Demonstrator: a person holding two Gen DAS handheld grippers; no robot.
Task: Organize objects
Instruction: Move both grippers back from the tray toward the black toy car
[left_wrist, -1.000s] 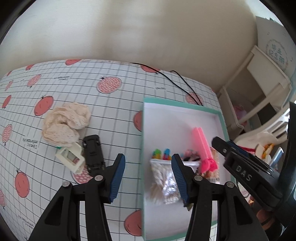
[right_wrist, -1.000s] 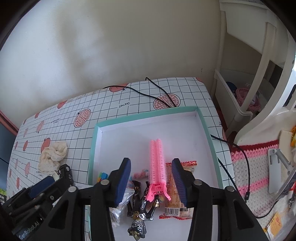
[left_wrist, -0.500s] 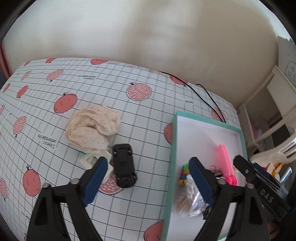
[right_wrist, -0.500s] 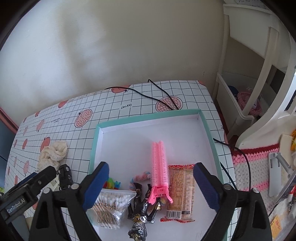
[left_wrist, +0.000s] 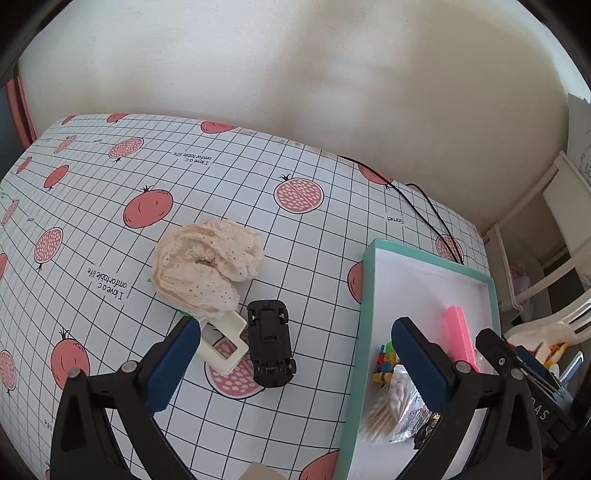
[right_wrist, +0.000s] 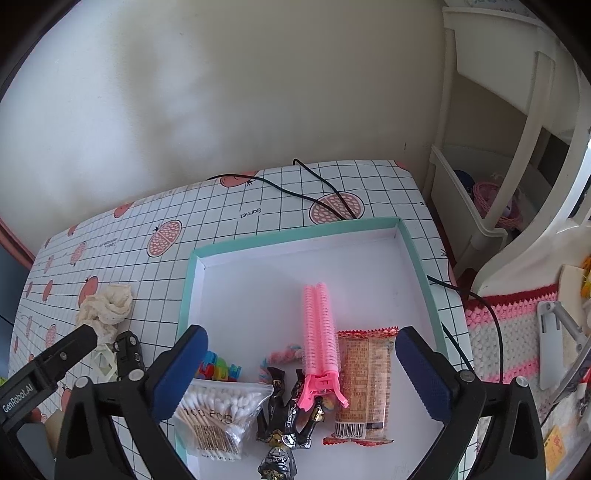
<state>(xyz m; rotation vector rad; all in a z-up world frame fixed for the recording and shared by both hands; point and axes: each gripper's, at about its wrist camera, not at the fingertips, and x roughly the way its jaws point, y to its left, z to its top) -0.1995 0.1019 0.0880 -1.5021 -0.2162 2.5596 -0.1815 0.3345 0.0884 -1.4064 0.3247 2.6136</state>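
Jaws opening, empty | cloth (left_wrist: 207, 266) overlaps buckle (left_wrist: 223, 343) | car (left_wrist: 270, 343) beside

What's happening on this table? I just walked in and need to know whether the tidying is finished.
Not finished. A person with a gripper in each hand is sorting small items into a teal-rimmed box. The pink hair roller clip, snack packet, cotton swab bag and wrapped candies already lie inside. The left gripper is opening over the black toy car and white plastic frame, gripping nothing. The right gripper is opening above the box, empty. A crumpled cream cloth lies outside too.
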